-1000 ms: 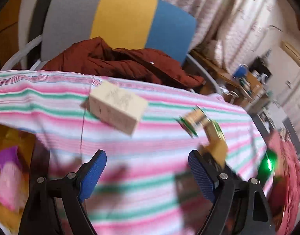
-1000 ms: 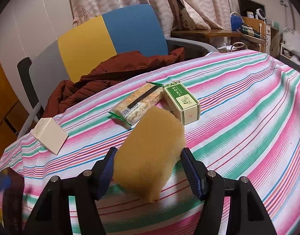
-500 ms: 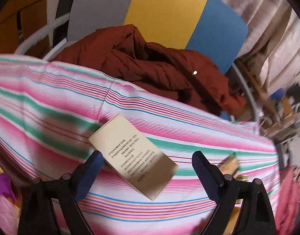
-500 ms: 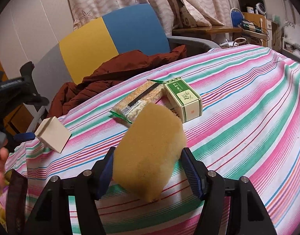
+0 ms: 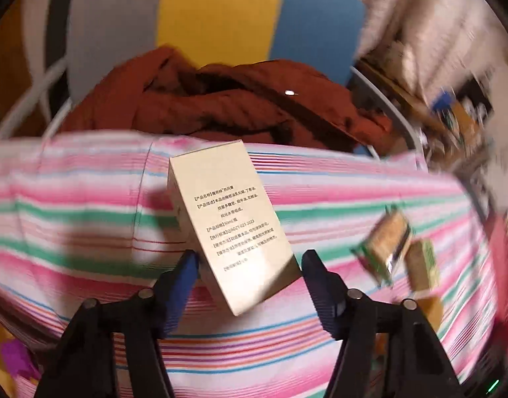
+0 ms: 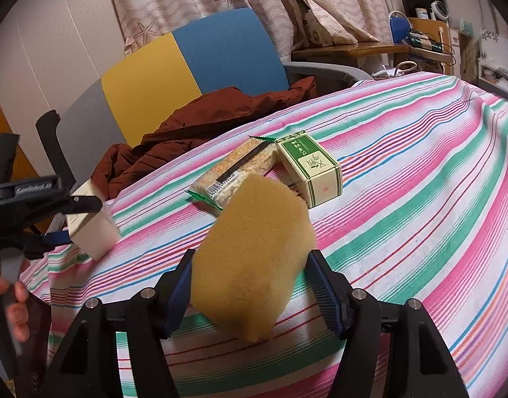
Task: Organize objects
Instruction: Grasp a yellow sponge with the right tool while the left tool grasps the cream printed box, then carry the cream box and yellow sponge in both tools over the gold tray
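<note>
A cream box [image 5: 234, 219] with printed text lies tilted on the striped tablecloth [image 5: 71, 219], near the table's far edge. My left gripper [image 5: 250, 258] straddles its near end and its jaws are closing. The left pad is against the box and the right pad is just short of its corner. The right wrist view shows that box [image 6: 93, 229] at the far left, with the left gripper [image 6: 59, 222] around it. My right gripper [image 6: 250, 258] is shut on a yellow sponge [image 6: 254, 258], held above the cloth.
A snack packet [image 6: 235, 174] and a green-and-white box [image 6: 312, 169] lie side by side beyond the sponge. A chair with a grey, yellow and blue back [image 6: 174, 69] carries a rust-red jacket [image 6: 204, 126] at the table's far edge. A person's hand [image 6: 11, 301] grips the left tool.
The left gripper has come forward and down over the cream box, which now sits between its narrowing jaws. The right gripper and its sponge have stayed put.
</note>
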`<action>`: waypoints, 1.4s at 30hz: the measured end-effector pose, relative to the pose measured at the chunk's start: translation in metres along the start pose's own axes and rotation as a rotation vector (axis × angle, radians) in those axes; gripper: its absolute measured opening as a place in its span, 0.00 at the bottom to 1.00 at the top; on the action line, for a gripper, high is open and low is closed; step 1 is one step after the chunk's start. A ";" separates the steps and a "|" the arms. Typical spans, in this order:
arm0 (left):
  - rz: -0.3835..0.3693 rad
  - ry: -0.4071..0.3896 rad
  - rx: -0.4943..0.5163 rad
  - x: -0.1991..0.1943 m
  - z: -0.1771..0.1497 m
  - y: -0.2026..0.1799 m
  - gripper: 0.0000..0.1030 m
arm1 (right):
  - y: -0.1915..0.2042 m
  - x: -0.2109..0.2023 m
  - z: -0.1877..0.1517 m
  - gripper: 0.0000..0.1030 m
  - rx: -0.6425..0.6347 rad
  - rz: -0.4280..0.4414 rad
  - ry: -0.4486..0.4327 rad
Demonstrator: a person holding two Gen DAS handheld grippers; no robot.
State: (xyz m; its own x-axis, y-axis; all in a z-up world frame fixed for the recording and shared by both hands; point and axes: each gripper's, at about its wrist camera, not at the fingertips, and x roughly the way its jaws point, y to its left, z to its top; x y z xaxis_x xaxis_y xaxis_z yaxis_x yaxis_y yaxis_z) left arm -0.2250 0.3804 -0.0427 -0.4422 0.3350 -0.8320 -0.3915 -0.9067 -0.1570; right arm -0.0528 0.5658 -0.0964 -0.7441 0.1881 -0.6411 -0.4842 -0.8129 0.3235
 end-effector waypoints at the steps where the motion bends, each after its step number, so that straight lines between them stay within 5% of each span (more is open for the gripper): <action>1: 0.018 -0.007 0.060 -0.002 -0.005 -0.007 0.62 | 0.000 0.000 0.000 0.65 0.000 0.000 0.000; 4: 0.071 -0.030 0.234 -0.007 -0.024 -0.027 0.60 | -0.001 -0.001 0.000 0.65 0.000 0.001 0.000; 7: 0.075 -0.055 0.283 -0.009 -0.030 -0.030 0.60 | -0.001 -0.001 0.000 0.65 0.001 0.001 0.000; 15: 0.100 -0.068 0.243 0.000 -0.013 -0.030 0.71 | -0.001 -0.002 0.000 0.65 0.003 0.004 -0.002; 19: 0.071 -0.078 0.133 0.002 0.001 -0.017 0.72 | -0.002 -0.002 0.000 0.65 0.009 0.009 -0.003; 21: 0.077 -0.099 0.082 0.002 0.004 -0.010 0.83 | -0.002 -0.002 0.000 0.65 0.011 0.011 -0.004; 30: 0.049 -0.079 -0.019 0.015 0.033 -0.007 0.84 | -0.003 -0.001 0.000 0.65 0.018 0.017 -0.006; 33: 0.113 -0.050 0.030 0.028 0.034 -0.016 0.84 | -0.003 -0.001 0.000 0.65 0.020 0.018 -0.007; 35: 0.151 -0.037 0.067 0.036 0.028 -0.018 0.82 | -0.003 0.000 0.000 0.65 0.020 0.018 -0.008; 36: 0.144 -0.028 0.068 0.040 0.025 -0.017 0.67 | -0.003 0.000 0.000 0.65 0.019 0.017 -0.008; 42: 0.087 -0.094 0.018 0.033 0.002 -0.004 0.56 | -0.003 0.000 0.000 0.65 0.021 0.017 -0.011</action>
State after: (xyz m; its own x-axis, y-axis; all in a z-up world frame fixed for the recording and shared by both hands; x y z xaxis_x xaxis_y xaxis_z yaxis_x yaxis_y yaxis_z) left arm -0.2391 0.3956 -0.0683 -0.5482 0.2787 -0.7885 -0.3628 -0.9288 -0.0760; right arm -0.0513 0.5679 -0.0977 -0.7572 0.1805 -0.6277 -0.4809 -0.8043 0.3489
